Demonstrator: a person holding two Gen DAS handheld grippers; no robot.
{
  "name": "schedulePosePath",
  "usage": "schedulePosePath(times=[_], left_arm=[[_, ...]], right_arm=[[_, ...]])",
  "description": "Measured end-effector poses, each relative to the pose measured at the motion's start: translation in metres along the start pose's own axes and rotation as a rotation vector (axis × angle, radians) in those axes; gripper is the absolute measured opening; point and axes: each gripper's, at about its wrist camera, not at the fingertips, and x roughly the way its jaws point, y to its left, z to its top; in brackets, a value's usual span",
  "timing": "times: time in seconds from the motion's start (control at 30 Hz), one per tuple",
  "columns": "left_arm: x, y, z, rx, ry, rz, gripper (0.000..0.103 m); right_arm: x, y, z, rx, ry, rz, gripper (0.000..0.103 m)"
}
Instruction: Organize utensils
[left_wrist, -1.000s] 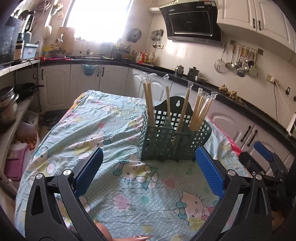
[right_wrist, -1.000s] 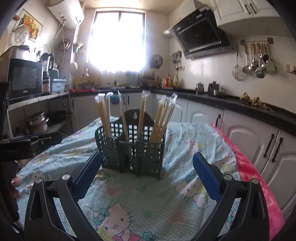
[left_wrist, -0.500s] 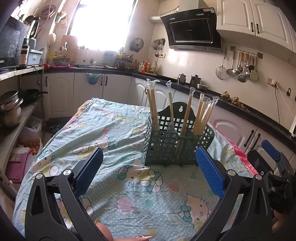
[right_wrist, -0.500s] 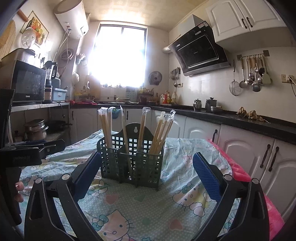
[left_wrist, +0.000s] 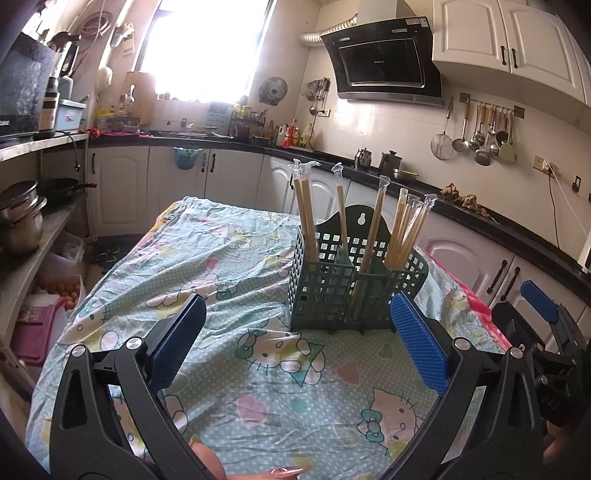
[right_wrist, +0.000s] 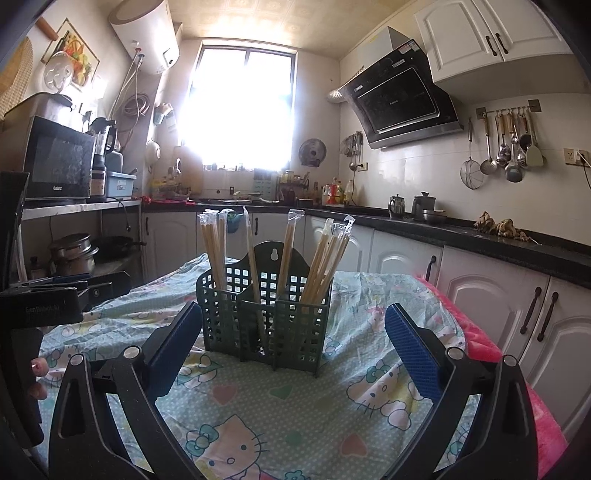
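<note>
A dark green lattice utensil basket (left_wrist: 325, 295) stands upright on the cloth-covered table (left_wrist: 221, 258); it also shows in the right wrist view (right_wrist: 295, 332). Several wrapped pairs of wooden chopsticks (left_wrist: 306, 218) stand in its compartments, also seen from the right wrist (right_wrist: 325, 266). My left gripper (left_wrist: 295, 339) is open and empty, a short way in front of the basket. My right gripper (right_wrist: 293, 347) is open and empty, also in front of the basket. The right gripper shows at the right edge of the left wrist view (left_wrist: 546, 332).
The table wears a Hello Kitty cloth (right_wrist: 277, 424) with a pink edge at the right (right_wrist: 532, 406). Black kitchen counters (left_wrist: 498, 225) with white cabinets run behind and to the right. A shelf with pots (left_wrist: 22, 221) stands at the left.
Both grippers have risen and tilted up a little; the basket sits lower in both views. Both stay open and empty. The basket and chopsticks have not moved.
</note>
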Motion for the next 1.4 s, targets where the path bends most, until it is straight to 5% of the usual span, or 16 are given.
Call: schedulePosePath(times=[1.4], left_arm=[[-0.0038,-0.0033,0.0019,0.008,-0.016,0.003,0.092]], right_arm=[[-0.0004,0.0015,0.0013,-0.005,-0.007,0.003,0.096]])
